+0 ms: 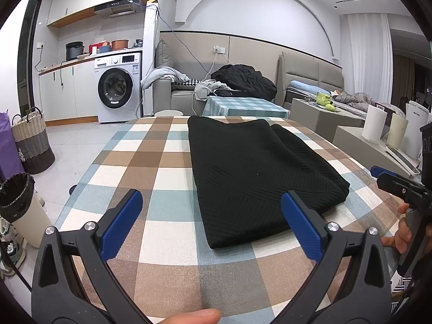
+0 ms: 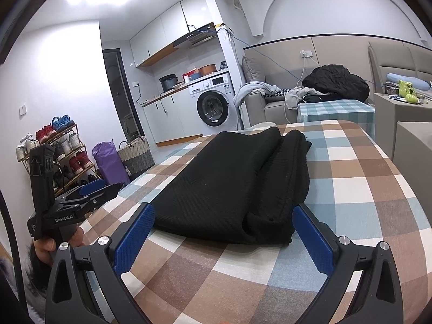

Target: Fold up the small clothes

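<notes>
A black ribbed garment (image 1: 243, 172) lies folded into a long rectangle on the checked tablecloth (image 1: 162, 162), with a second folded layer showing along its right side. My left gripper (image 1: 212, 224) is open just above the cloth, its blue pads (image 1: 121, 224) standing either side of the garment's near left corner without touching it. In the right wrist view the same garment (image 2: 237, 183) lies ahead, and my right gripper (image 2: 224, 237) is open around its near end. Each gripper also shows in the other's view, hand-held: the right one (image 1: 388, 178) and the left one (image 2: 89, 191).
The table's left edge drops to a tiled floor with a bin (image 1: 21, 210) and a woven basket (image 1: 32, 140). A shoe rack (image 2: 59, 148) stands by the wall. Behind are a washing machine (image 1: 118, 86), a sofa piled with clothes (image 1: 243, 78) and a small checked table (image 1: 243, 106).
</notes>
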`<state>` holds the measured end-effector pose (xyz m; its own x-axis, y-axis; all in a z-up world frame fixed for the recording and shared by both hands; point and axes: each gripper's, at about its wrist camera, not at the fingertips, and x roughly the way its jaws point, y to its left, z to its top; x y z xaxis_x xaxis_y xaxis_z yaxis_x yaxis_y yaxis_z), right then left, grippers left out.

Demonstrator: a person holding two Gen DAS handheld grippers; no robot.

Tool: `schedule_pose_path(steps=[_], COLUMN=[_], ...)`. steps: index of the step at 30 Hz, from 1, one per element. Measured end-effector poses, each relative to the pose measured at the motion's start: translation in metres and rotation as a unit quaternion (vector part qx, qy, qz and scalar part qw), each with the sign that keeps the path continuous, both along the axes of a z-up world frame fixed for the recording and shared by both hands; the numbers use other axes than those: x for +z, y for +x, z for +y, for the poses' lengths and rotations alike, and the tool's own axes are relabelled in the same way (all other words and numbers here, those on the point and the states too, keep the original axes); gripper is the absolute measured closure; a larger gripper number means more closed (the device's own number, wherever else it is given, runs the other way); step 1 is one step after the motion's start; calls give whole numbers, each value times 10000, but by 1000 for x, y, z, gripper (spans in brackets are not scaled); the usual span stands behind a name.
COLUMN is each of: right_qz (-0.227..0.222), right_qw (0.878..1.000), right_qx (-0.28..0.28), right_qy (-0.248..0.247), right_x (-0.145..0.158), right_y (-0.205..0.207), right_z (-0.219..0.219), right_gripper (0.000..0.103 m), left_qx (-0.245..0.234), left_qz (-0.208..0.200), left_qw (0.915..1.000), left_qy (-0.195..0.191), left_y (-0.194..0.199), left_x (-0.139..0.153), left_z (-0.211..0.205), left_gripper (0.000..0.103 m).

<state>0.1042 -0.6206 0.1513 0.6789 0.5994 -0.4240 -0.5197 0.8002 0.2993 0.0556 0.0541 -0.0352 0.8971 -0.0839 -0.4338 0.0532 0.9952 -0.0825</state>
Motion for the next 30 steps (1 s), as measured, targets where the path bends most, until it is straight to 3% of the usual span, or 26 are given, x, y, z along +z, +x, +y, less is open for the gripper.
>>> schedule_pose_path(steps=[30], right_qz=[0], right_qw=[10000], right_qx=[-22], right_qy=[-7], right_x=[0], right_y=[-3], right_z=[0], right_gripper=[0], left_qx=[-2], left_qz=[3], left_qw=[10000], left_qy=[0], left_y=[0], left_x=[0], left_z=[0], left_gripper=[1])
